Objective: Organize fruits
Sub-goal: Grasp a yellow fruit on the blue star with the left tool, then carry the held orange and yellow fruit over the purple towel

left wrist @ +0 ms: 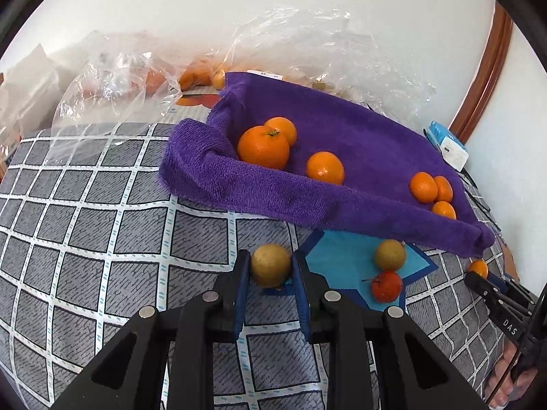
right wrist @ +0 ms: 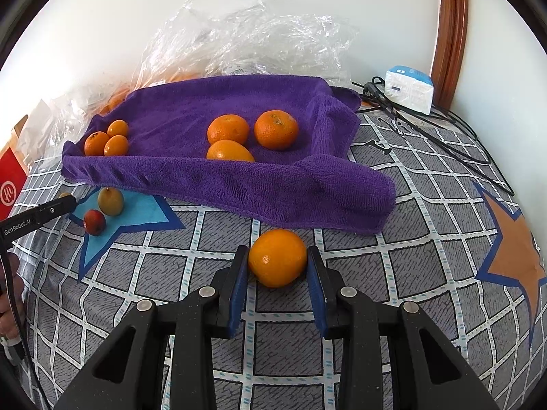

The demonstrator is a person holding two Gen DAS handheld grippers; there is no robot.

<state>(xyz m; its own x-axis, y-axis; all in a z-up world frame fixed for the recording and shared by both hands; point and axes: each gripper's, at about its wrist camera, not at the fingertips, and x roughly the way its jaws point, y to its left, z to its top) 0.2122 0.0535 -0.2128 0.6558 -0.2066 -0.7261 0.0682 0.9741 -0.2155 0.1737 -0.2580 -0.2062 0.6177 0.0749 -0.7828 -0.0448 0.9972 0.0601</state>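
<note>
A purple towel (left wrist: 342, 143) (right wrist: 239, 184) lies on the checked cloth and holds three big oranges (left wrist: 263, 147) (right wrist: 276, 129) and three small ones (left wrist: 424, 187) (right wrist: 106, 138). My left gripper (left wrist: 270, 266) is shut on a yellow-green fruit (left wrist: 270, 265). A second yellow-green fruit (left wrist: 389, 255) (right wrist: 110, 201) and a small red fruit (left wrist: 386, 285) (right wrist: 94, 222) rest on a blue star patch. My right gripper (right wrist: 277, 259) is shut on an orange (right wrist: 277, 258); it shows in the left wrist view (left wrist: 478, 268) at the far right.
Crumpled clear plastic bags (right wrist: 239, 37) (left wrist: 112, 82) with more oranges lie behind the towel against the wall. A white-blue box (right wrist: 408, 89) and black cables (right wrist: 444, 143) sit at the back right. A red box (right wrist: 10, 184) stands at the left edge.
</note>
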